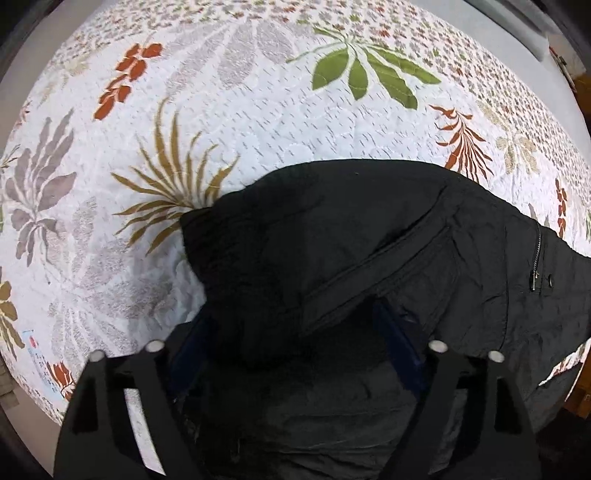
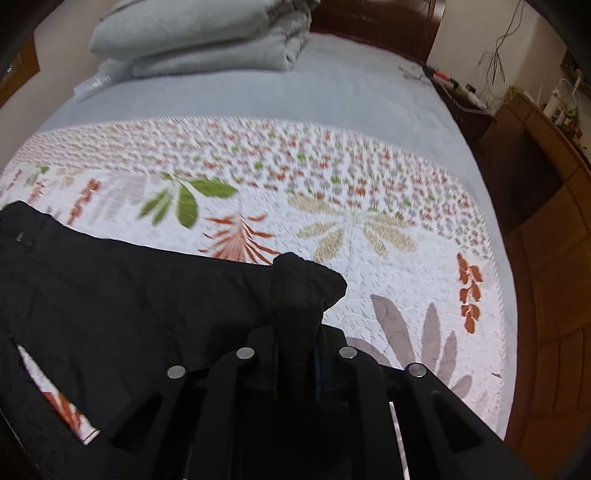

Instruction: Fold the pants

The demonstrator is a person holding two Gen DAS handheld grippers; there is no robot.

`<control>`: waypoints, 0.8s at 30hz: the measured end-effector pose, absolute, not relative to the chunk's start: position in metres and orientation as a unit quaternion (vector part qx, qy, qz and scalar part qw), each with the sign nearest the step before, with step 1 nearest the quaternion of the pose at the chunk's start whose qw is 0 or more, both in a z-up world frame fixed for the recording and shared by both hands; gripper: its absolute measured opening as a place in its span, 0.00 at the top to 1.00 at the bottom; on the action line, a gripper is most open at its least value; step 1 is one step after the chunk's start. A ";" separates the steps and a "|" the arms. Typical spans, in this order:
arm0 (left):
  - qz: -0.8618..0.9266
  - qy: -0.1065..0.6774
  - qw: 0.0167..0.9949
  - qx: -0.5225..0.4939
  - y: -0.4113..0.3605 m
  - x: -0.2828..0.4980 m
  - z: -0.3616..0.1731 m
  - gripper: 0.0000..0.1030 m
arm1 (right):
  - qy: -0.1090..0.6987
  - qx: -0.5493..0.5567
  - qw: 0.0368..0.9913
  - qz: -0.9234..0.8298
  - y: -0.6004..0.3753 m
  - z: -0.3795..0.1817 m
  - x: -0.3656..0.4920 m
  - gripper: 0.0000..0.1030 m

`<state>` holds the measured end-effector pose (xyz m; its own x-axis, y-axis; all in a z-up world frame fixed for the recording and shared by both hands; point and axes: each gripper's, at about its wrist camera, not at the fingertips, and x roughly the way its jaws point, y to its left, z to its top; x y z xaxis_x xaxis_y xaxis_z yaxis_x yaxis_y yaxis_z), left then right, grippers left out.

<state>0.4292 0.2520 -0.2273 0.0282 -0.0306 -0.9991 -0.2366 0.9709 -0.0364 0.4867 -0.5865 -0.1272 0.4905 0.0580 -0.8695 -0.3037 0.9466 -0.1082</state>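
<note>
Black pants lie on a white leaf-patterned quilt, with a zipper and pocket seam showing at the right. My left gripper has its jaws spread wide over a bulge of the pants fabric, its blue fingers resting on the cloth without pinching it. In the right wrist view the pants spread to the left over the quilt. My right gripper is shut on a bunched corner of the pants, which sticks up between the jaws.
A folded grey duvet lies at the far end of the bed on a grey sheet. A dark headboard, a nightstand and wooden cabinets stand to the right. The bed edge runs along the right side.
</note>
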 end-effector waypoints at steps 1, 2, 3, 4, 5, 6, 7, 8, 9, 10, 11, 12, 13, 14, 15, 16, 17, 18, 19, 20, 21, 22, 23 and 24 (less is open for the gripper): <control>0.073 0.690 0.714 -0.094 0.254 0.427 -0.224 0.27 | 0.482 -0.124 0.860 0.114 -0.584 -0.118 0.478 0.87; 0.072 0.687 0.718 -0.084 0.251 0.424 -0.220 0.31 | 0.472 -0.123 0.864 0.121 -0.581 -0.109 0.470 0.87; 0.070 0.686 0.720 -0.077 0.251 0.418 -0.215 0.34 | 0.463 -0.124 0.868 0.128 -0.577 -0.100 0.461 0.87; 0.069 0.684 0.723 -0.070 0.249 0.416 -0.213 0.35 | 0.447 -0.128 0.874 0.142 -0.571 -0.088 0.446 0.87; 0.068 0.681 0.726 -0.069 0.249 0.409 -0.213 0.38 | 0.441 -0.130 0.876 0.147 -0.568 -0.083 0.438 0.87; 0.068 0.677 0.729 -0.069 0.248 0.405 -0.212 0.40 | 0.430 -0.137 0.878 0.156 -0.562 -0.075 0.426 0.87; 0.068 0.674 0.732 -0.070 0.248 0.401 -0.211 0.41 | 0.418 -0.145 0.881 0.169 -0.555 -0.066 0.408 0.87; 0.068 0.671 0.735 -0.071 0.248 0.396 -0.210 0.42 | 0.410 -0.150 0.882 0.178 -0.551 -0.059 0.396 0.87; 0.068 0.666 0.739 -0.071 0.245 0.387 -0.208 0.44 | 0.403 -0.154 0.882 0.188 -0.547 -0.054 0.383 0.88; 0.068 0.664 0.741 -0.072 0.245 0.384 -0.208 0.44 | 0.392 -0.162 0.884 0.197 -0.542 -0.047 0.364 0.88; 0.068 0.660 0.744 -0.074 0.245 0.379 -0.208 0.45 | 0.385 -0.167 0.885 0.202 -0.539 -0.042 0.348 0.88; 0.069 0.656 0.748 -0.079 0.246 0.374 -0.207 0.47 | 0.381 -0.169 0.886 0.205 -0.538 -0.038 0.337 0.88; 0.068 0.652 0.750 -0.083 0.246 0.369 -0.207 0.47 | 0.373 -0.171 0.888 0.208 -0.538 -0.033 0.321 0.88; 0.068 0.649 0.753 -0.086 0.246 0.364 -0.206 0.49 | 0.368 -0.168 0.890 0.209 -0.539 -0.030 0.309 0.88; 0.068 0.644 0.757 -0.090 0.246 0.359 -0.205 0.50 | 0.363 -0.159 0.893 0.211 -0.542 -0.026 0.294 0.88; 0.068 0.640 0.760 -0.093 0.246 0.356 -0.205 0.51 | 0.360 -0.154 0.896 0.211 -0.544 -0.023 0.284 0.88; 0.067 0.636 0.763 -0.097 0.245 0.353 -0.204 0.53 | 0.357 -0.146 0.898 0.212 -0.546 -0.021 0.272 0.88; 0.065 0.632 0.766 -0.100 0.244 0.346 -0.201 0.55 | 0.354 -0.141 0.899 0.213 -0.548 -0.020 0.261 0.88; 0.062 0.627 0.769 -0.104 0.243 0.340 -0.198 0.56 | 0.351 -0.137 0.901 0.213 -0.549 -0.019 0.245 0.88; 0.060 0.623 0.772 -0.106 0.245 0.342 -0.199 0.58 | 0.350 -0.134 0.902 0.214 -0.550 -0.019 0.234 0.88; 0.055 0.618 0.777 -0.106 0.244 0.335 -0.196 0.60 | 0.352 -0.131 0.902 0.213 -0.552 -0.022 0.219 0.88; 0.053 0.614 0.780 -0.105 0.245 0.335 -0.196 0.60 | 0.355 -0.129 0.901 0.211 -0.554 -0.025 0.210 0.88; 0.051 0.609 0.785 -0.103 0.242 0.329 -0.194 0.61 | 0.360 -0.131 0.900 0.207 -0.555 -0.029 0.200 0.88; 0.051 0.605 0.788 -0.102 0.245 0.330 -0.194 0.62 | 0.366 -0.135 0.898 0.202 -0.557 -0.035 0.189 0.88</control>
<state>0.3297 0.2447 -0.1937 0.2639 -0.0440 -0.9635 -0.2032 0.9740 -0.1001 0.1891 -0.5571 -0.0352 0.6511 0.2633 -0.7119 -0.4612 0.8821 -0.0956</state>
